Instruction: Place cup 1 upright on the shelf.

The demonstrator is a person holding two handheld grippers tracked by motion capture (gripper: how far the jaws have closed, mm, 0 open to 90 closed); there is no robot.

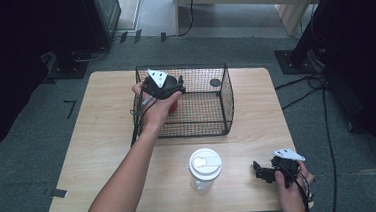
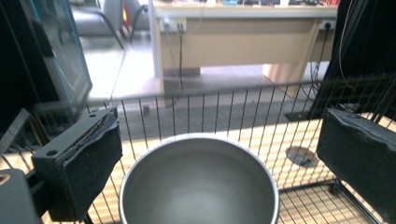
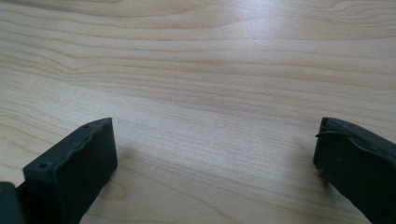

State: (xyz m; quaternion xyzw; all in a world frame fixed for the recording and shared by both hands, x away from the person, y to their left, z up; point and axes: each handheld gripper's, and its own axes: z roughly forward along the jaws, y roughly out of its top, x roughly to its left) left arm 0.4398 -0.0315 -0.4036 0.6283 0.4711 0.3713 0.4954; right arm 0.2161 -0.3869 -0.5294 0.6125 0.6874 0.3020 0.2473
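Note:
A black wire basket (image 1: 225,101) stands at the back middle of the wooden table (image 1: 98,137). My left gripper (image 1: 173,98) is lowered into the basket's left part, over a red cup (image 1: 174,106). In the left gripper view the cup's round metal mouth (image 2: 200,186) lies between the wide-apart jaws of that gripper (image 2: 219,140), with the basket's wires (image 2: 210,107) behind it. The left pad looks close to the rim; I cannot tell if it touches. My right gripper (image 1: 262,171) rests near the table's front right, open above bare wood (image 3: 210,70), its jaws (image 3: 215,149) holding nothing.
A clear jar with a white lid (image 1: 205,167) stands near the front middle, left of the right gripper. A dark round hole (image 1: 215,82) marks the table under the basket's back right. Cables (image 1: 321,106) run over the grey carpet to the right.

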